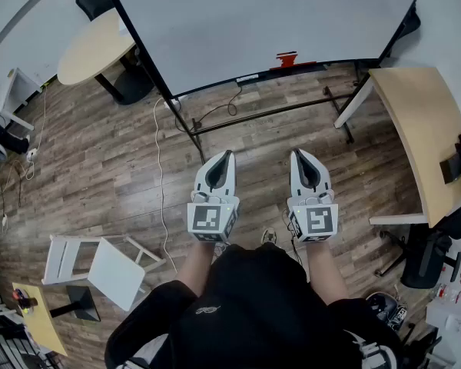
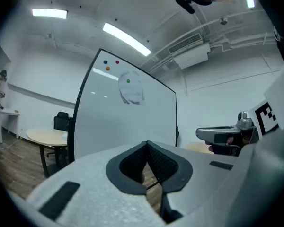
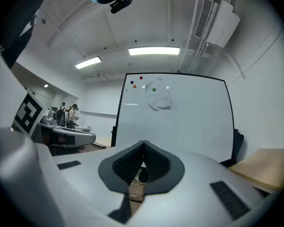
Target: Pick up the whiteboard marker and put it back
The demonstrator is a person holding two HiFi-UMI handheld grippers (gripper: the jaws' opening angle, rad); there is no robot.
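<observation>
A large whiteboard (image 1: 261, 21) on a black stand faces me. On its ledge lies a small red object (image 1: 286, 58), too small to tell whether it is the marker. My left gripper (image 1: 229, 154) and right gripper (image 1: 296, 152) are held side by side above the wooden floor, short of the board. Both are shut with nothing between the jaws. In the left gripper view the closed jaws (image 2: 147, 144) point at the whiteboard (image 2: 128, 122), and the right gripper (image 2: 222, 135) shows beside them. The right gripper view shows its closed jaws (image 3: 143, 144) before the whiteboard (image 3: 180, 117), which bears coloured magnets and a smudge.
A round table (image 1: 92, 48) stands at the back left and a curved table (image 1: 422, 129) at the right, with a black chair (image 1: 430, 252) by it. A white folding chair (image 1: 100, 267) is at my left. A cable (image 1: 160, 167) runs over the floor.
</observation>
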